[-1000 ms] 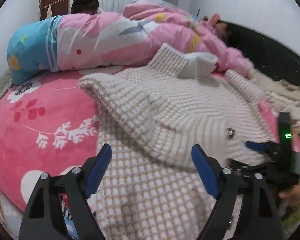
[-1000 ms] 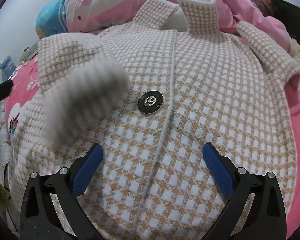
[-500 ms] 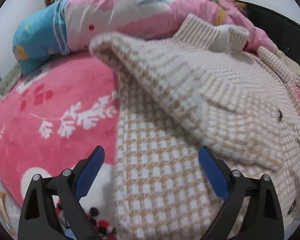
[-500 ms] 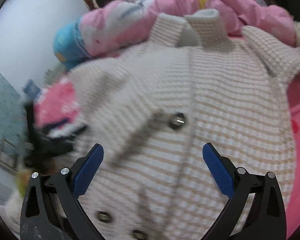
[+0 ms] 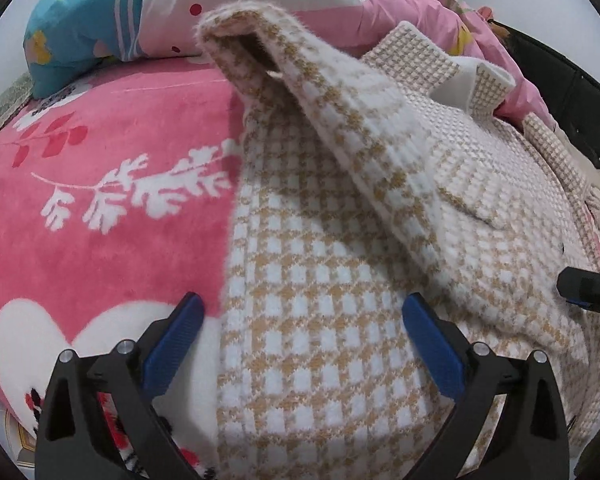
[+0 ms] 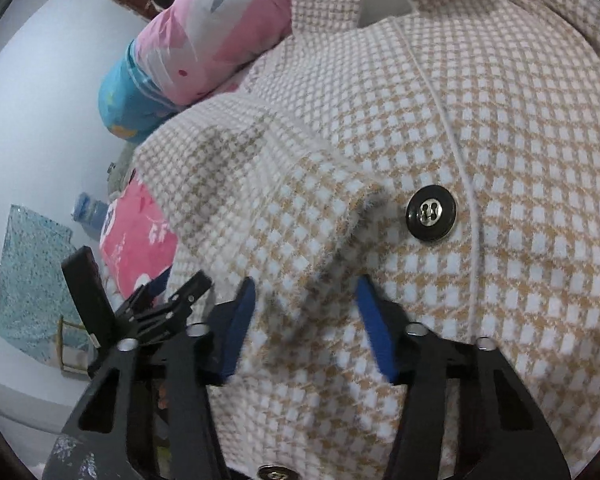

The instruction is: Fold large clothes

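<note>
While the coat is lying spread on the bed, these are the readings that are mattering:

Coat (image 5: 320,320): a thick houndstooth knit in tan and white, lying face up on the pink fleece blanket (image 5: 100,200), its collar (image 5: 440,60) pointing toward the far edge of the bed, beside the rolled quilt (image 5: 148,12).

Long axis: running from the near edge of the bed toward the far one, straight ahead of both tools.

Sleeve (image 5: 320,112): lying folded in, slanting across the chest, its cuff reaching near the black button (image 6: 431,212).

Left gripper (image 5: 300,344): standing spread wide, having just been opening, and straddling the coat's left edge, with nothing pinched.

Right gripper (image 6: 306,316): having just been closing, its jaws are sitting half-narrowed around the sleeve's cuff end (whether the pads are pressing the wool I cannot tell, as they are blurred).

Nearer hand: the right one is looking closer to the cuff; the left is nearer the side hem.

Texture: fuzzy, bulky and soft, probably holding folds loosely.
</note>
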